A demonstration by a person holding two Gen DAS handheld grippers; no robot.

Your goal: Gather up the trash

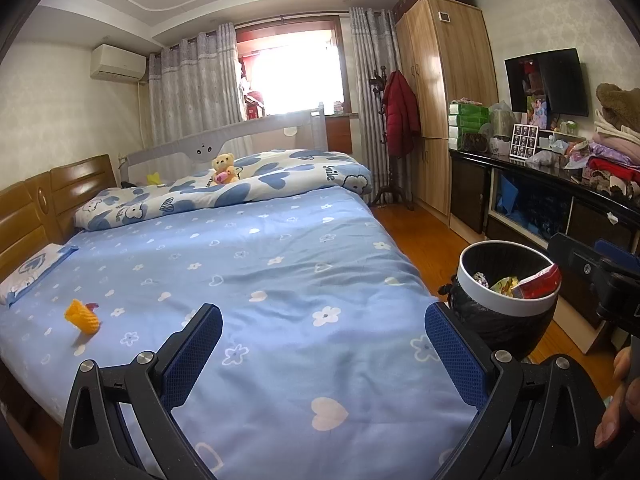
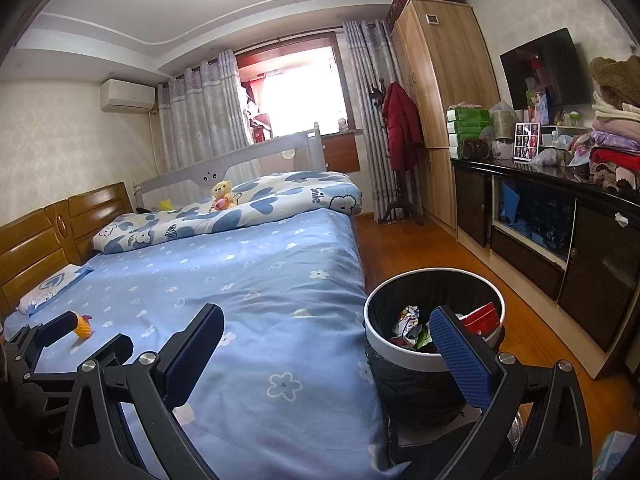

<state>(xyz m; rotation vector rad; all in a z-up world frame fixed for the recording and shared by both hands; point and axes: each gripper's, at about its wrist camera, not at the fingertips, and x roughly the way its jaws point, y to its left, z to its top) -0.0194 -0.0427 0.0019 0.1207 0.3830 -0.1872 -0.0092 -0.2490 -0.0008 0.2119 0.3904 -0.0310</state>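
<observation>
Trash in bright wrappers fills the round black bin with a white rim (image 2: 434, 364) beside the bed's right edge; a small orange piece (image 1: 82, 316) lies near the blue flowered bed's (image 1: 280, 280) left edge; left gripper (image 1: 322, 344) and right gripper (image 2: 328, 344) both gape wide, holding nothing.

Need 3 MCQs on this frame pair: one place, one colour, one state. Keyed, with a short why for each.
1. Where is the trash bin?
A. on the bed
B. on the floor beside the bed
C. on the black cabinet

2. What colour is the small foam piece lying on the bedsheet?
A. orange-yellow
B. green
C. white

3. How do the left gripper jaws stand?
A. shut on a wrapper
B. shut, holding nothing
C. open, holding nothing

Answers:
1 B: the bin stands on the wood floor against the bed's edge.
2 A: it shows orange-yellow against the blue sheet in both views.
3 C: the left wrist view shows both pads wide apart with only sheet between them.
</observation>
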